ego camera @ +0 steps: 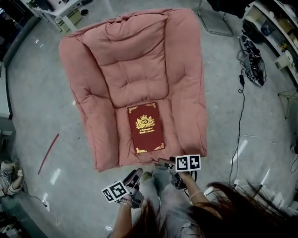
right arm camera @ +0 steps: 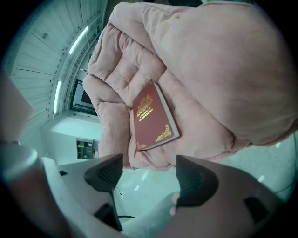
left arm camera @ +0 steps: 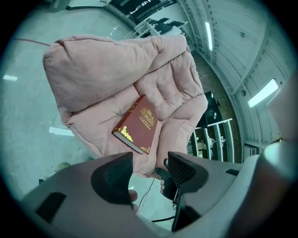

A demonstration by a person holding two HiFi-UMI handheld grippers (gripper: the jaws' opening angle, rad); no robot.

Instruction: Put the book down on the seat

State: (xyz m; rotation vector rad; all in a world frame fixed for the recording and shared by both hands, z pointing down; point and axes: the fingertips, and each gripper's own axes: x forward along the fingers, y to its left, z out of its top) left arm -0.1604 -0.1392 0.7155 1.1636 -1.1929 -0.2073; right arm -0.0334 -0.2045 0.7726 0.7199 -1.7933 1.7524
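A dark red book (ego camera: 145, 128) with gold ornament lies flat, cover up, on the seat of the pink cushioned chair (ego camera: 135, 60), near its front edge. Nothing is touching it. My left gripper (ego camera: 136, 178) hangs in front of the chair, below the seat's front edge, and its jaws stand apart with nothing between them. My right gripper (ego camera: 164, 162) is just off the front edge, also open and empty. The left gripper view shows the book (left arm camera: 138, 124) beyond the left gripper (left arm camera: 149, 165). In the right gripper view the book (right arm camera: 153, 116) lies past the right gripper (right arm camera: 145, 169).
The chair stands on a grey concrete floor. A thin red stick (ego camera: 48, 153) lies on the floor at the left. A black cable (ego camera: 240, 107) trails on the right beside shelving (ego camera: 274, 28). A white table (ego camera: 60, 14) stands at the far left.
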